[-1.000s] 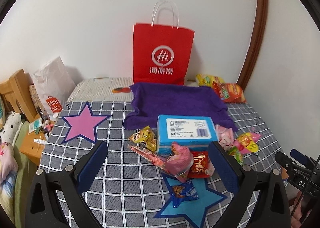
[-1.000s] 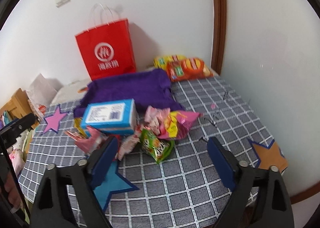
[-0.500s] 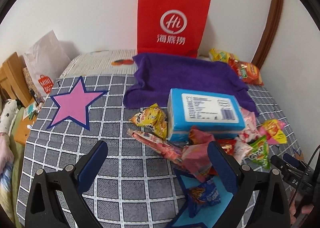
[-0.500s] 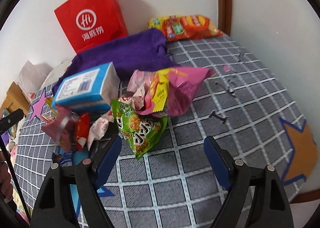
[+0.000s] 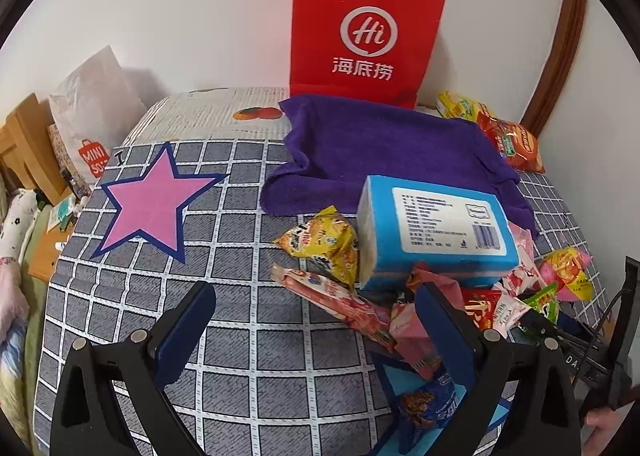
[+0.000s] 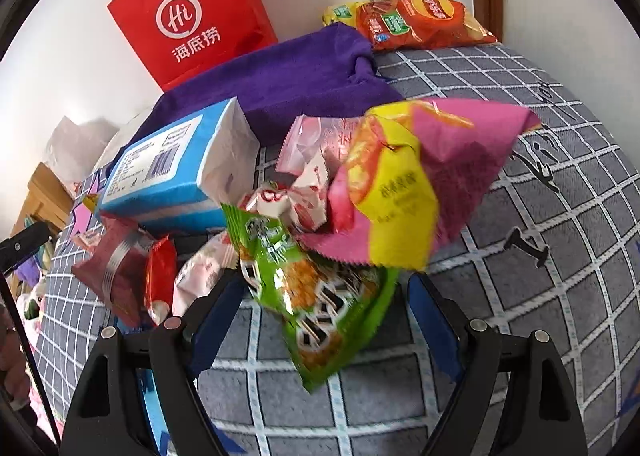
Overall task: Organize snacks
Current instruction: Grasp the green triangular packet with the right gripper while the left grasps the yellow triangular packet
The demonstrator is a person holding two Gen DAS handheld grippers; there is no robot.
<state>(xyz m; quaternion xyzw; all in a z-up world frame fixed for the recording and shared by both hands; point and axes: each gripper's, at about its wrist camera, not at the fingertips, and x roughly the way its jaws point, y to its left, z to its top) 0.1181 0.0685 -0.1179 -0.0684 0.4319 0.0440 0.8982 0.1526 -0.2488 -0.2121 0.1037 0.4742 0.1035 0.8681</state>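
Right gripper (image 6: 322, 320) stood spread wide, its blue pads on either side of the green snack packet (image 6: 316, 296) but not pressing on it; the packet's lower end lay between the jaws, loose. The left gripper (image 5: 316, 336) was likewise spread, holding nothing, its right pad close beside a long pink wrapper (image 5: 340, 300).

Taking the blue box (image 6: 168, 172) as the landmark: the green packet lay just in front of the box's white end, on the checked cloth (image 6: 520, 276), partly tucked under a pink-and-yellow bag (image 6: 404, 184). Small white-and-red sweets (image 6: 296, 196) were heaped between the box and that bag. A dark red packet (image 6: 116, 268) and a red one (image 6: 160, 280) lay just beside the box's near long side. Behind the box spread a purple towel (image 6: 288, 80), and beyond it stood a red paper bag (image 6: 192, 16) against the wall, with orange crisp packets (image 6: 416, 20) off to its right.

The step in hand looked like picking the green packet out of the heap. To do it well, the gripper would likely need to close on the packet's free lower half, clear of the overlapping bag, and pinch the flat film across its width rather than at a corner, so it would not slip. Lifting slowly and drawing away from the box should keep the pink-and-yellow bag and the sweets from being dragged along.
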